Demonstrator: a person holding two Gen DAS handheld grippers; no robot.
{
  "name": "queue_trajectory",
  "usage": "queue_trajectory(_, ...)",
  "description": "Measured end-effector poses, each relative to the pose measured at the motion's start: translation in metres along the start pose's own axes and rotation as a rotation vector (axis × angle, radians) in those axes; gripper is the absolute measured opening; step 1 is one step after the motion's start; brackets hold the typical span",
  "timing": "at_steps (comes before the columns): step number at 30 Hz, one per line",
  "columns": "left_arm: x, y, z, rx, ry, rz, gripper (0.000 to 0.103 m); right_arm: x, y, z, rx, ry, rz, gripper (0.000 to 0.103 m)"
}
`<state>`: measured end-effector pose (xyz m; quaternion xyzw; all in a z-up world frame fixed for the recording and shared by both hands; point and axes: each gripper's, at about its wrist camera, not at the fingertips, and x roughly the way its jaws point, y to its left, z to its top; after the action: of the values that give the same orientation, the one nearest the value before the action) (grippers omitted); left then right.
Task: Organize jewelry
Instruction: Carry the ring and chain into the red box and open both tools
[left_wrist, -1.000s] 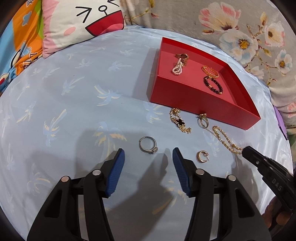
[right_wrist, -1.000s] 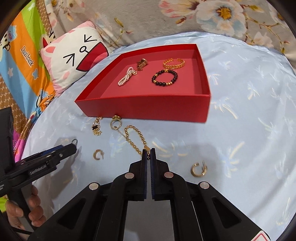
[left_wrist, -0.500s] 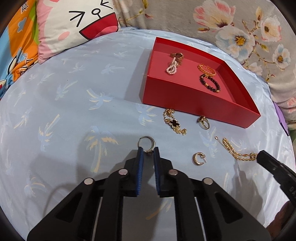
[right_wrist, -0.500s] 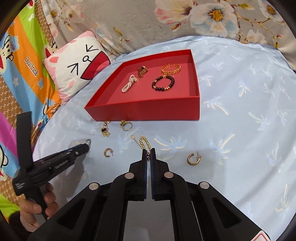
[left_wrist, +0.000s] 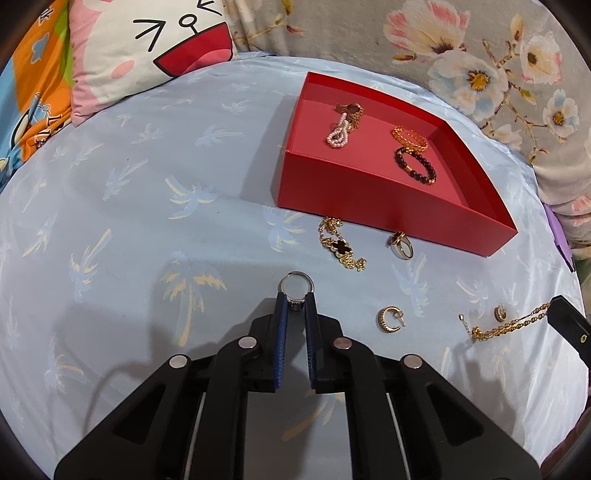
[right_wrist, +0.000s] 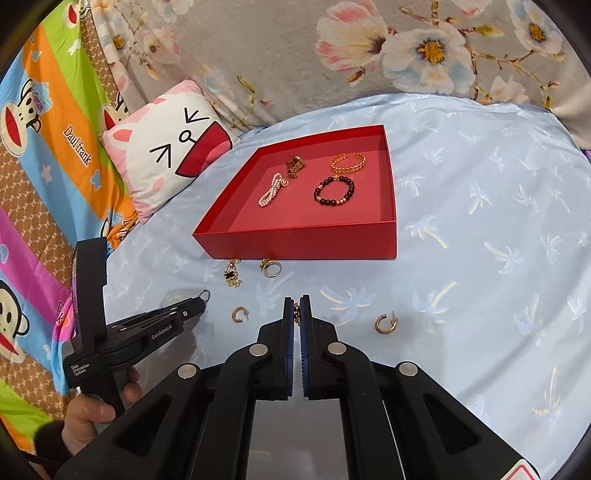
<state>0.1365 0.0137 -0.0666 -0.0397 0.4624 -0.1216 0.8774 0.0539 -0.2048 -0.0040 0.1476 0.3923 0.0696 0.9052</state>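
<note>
1. Silver ring is pinched at its stone end between the blue pads of the left gripper; jaws are closed down onto it, the hoop projecting forward over the pale blue bedsheet
2. Gold chain is clamped by one end in the right gripper, jaws nearly together; the rest trails from the tips towards the sheet
3. Red tray is seen beyond both grippers, containing a pearl piece, a dark bead bracelet, a gold cuff and a small gold item
4. Just in front of the tray's near wall, a clover chain and a gold ring are noted on the sheet
5. Two gold hoop earrings are recorded loose, one between the grippers, one to the right of the right gripper
6. A hand is seen on the left gripper's handle
</note>
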Motion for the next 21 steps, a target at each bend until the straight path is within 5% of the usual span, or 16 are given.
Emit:
queue_trajectory(11, -0.024, -0.011, 0.005, 0.032, -0.033, -0.047, 0.008, -0.023, 0.005, 0.016, -0.009, -0.063, 0.017, 0.003)
queue_trajectory(21, -0.076, -0.029, 0.066, 0.081, -0.140, -0.128, 0.008, -0.056, 0.026, 0.098, -0.086, -0.215, 0.069, 0.003)
